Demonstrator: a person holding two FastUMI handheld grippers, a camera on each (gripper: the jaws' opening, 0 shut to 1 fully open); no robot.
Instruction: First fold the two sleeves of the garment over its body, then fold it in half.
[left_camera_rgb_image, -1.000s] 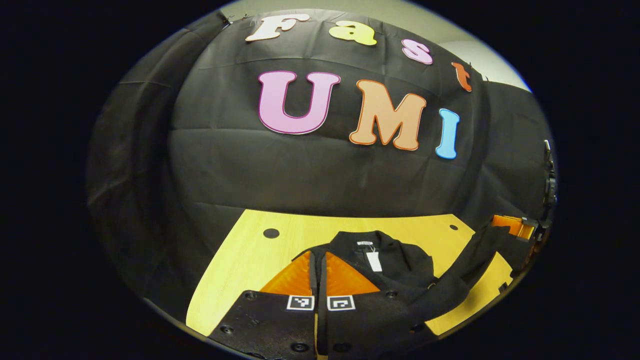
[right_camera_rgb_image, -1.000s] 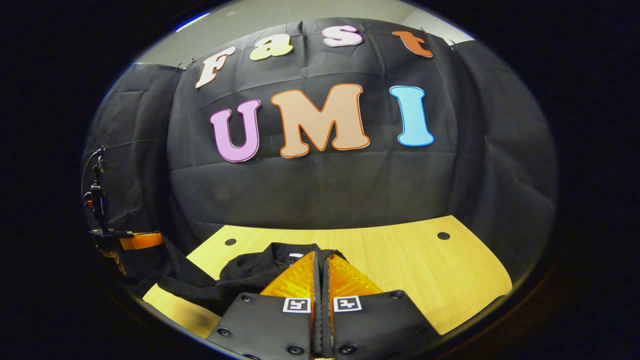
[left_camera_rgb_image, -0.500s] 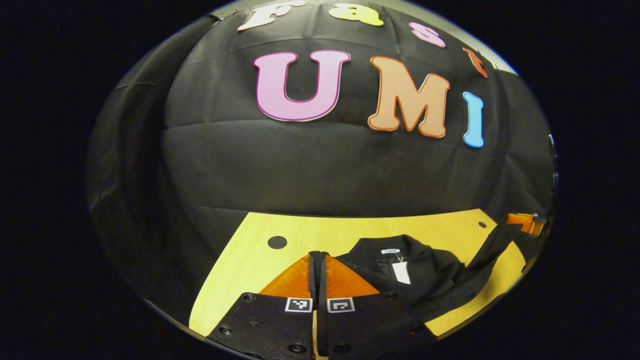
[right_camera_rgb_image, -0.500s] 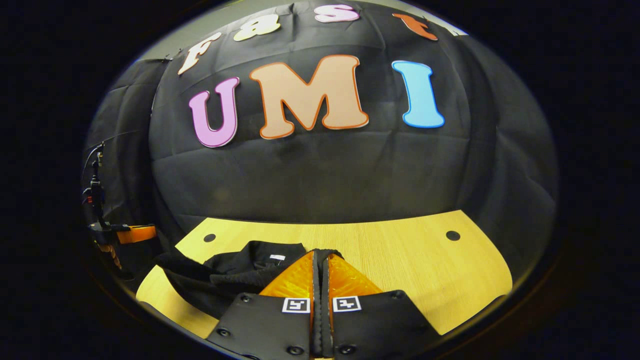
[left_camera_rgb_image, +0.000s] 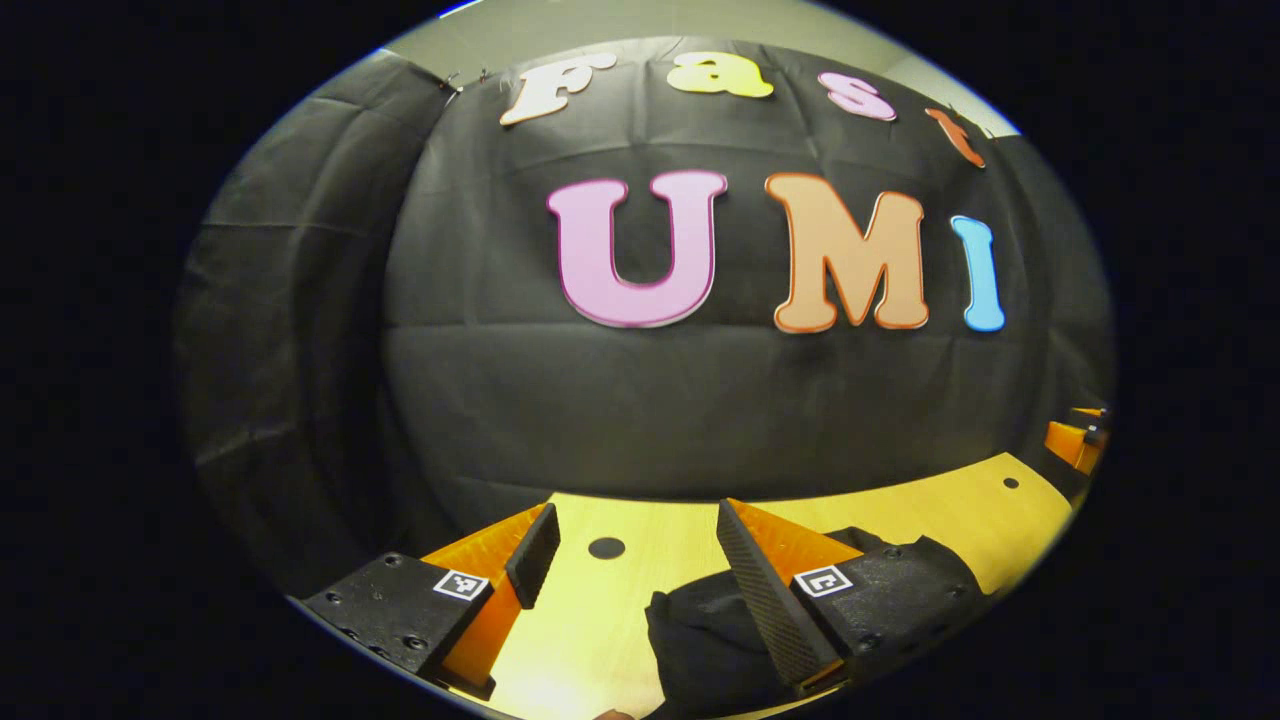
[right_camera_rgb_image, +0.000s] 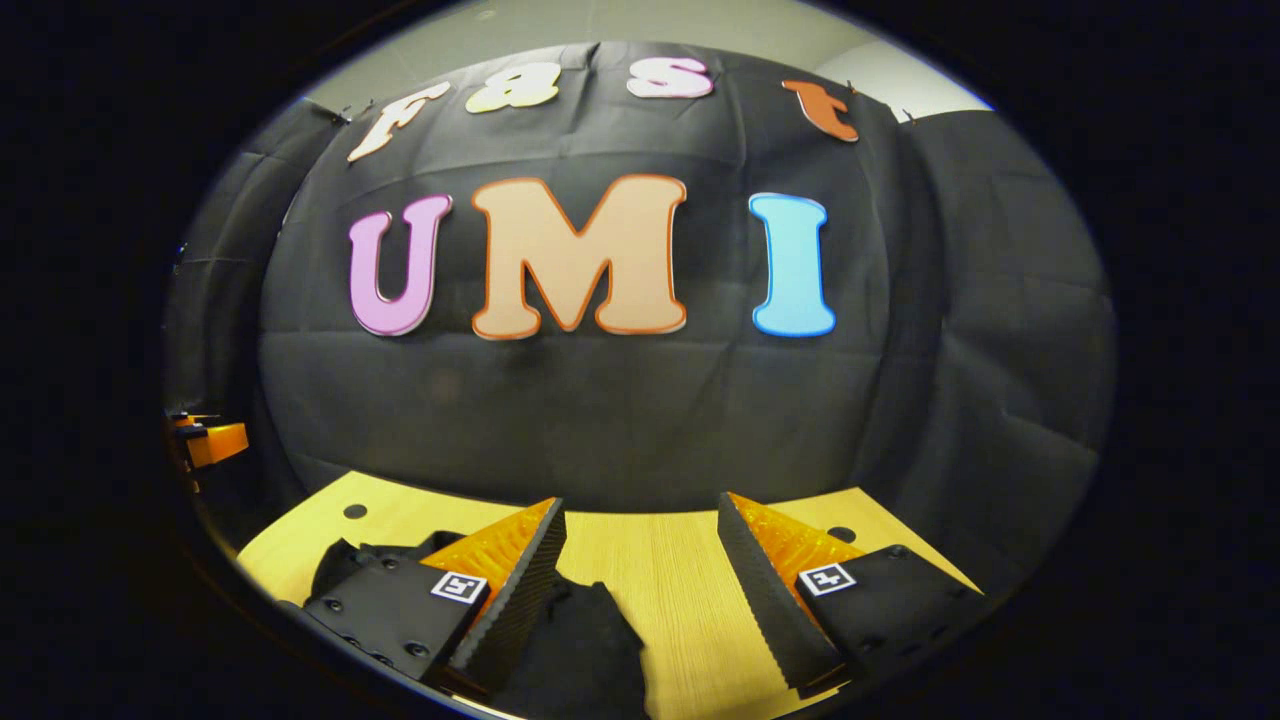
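Black garment (left_camera_rgb_image: 720, 625) dropped at frame bottom as left gripper (left_camera_rgb_image: 640, 560) and right gripper (right_camera_rgb_image: 640, 570) spread wide, empty; fold apparently done.

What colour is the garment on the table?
Black, seen best in the left gripper view: the garment lies on the yellow wooden table.

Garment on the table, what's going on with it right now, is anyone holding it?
A person is working a dark garment on the wooden table with two tools. The left hand-held gripper is open, with bare table between its fingers and the garment lying bunched by its right finger. The right hand-held gripper is open too, with a piece of the garment lying below its left finger. Neither one grips the cloth at this moment, and the garment looks bunched rather than neatly flat.
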